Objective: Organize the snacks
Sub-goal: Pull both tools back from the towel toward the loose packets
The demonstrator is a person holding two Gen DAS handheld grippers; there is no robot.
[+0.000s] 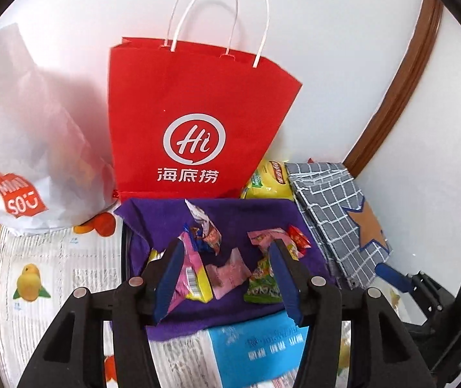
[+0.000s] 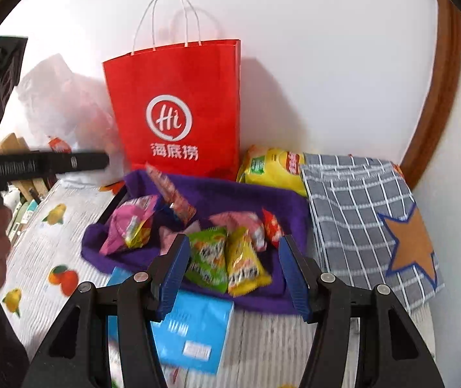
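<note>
Hovering with fingers spread and empty, left gripper (image 1: pixel 224 274) and right gripper (image 2: pixel 232 274) leave the small colourful snack packets (image 2: pixel 220 258) loose on the purple cloth (image 2: pixel 230 194), red paper bag (image 2: pixel 178 113) seemingly unfilled.

Fruit-print box (image 2: pixel 52 242): purple cloth (image 2: pixel 236 200), red bag (image 2: pixel 178 74) (upright).

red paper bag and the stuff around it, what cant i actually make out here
- Inside of the red paper bag: both views show only its front.
- White plastic bag contents: film is cloudy; blurred in the right wrist view.
- Yellow chip bag: partly behind the purple cloth and checked fabric.
- Blue packet print: blurred, cut by the right tongs.
</note>
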